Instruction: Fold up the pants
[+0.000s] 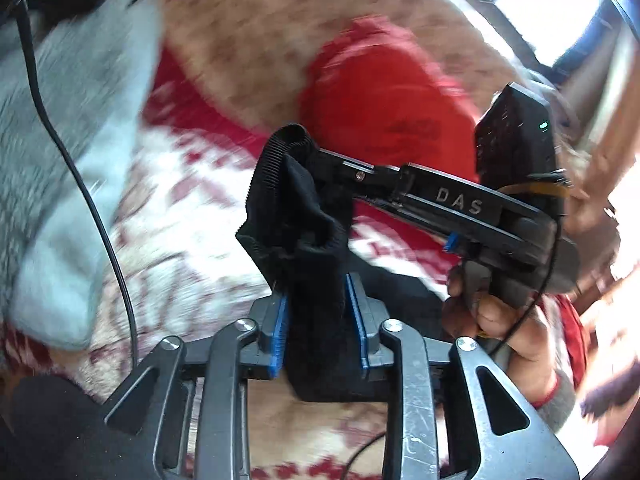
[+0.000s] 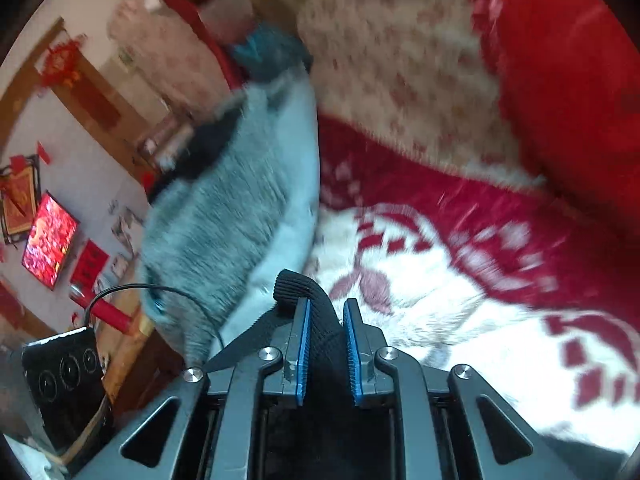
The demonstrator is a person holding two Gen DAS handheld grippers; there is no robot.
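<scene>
While both grippers' fingers clamp the black pants [image 1: 316, 280], only the left view shows the right gripper [image 1: 304, 168].

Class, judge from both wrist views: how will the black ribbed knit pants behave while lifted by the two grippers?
Probably floppy: the black ribbed knit pants sag and bunch between the left gripper and right gripper. Likely light, since small pinches hold them. The ribbing should resist slipping.
</scene>
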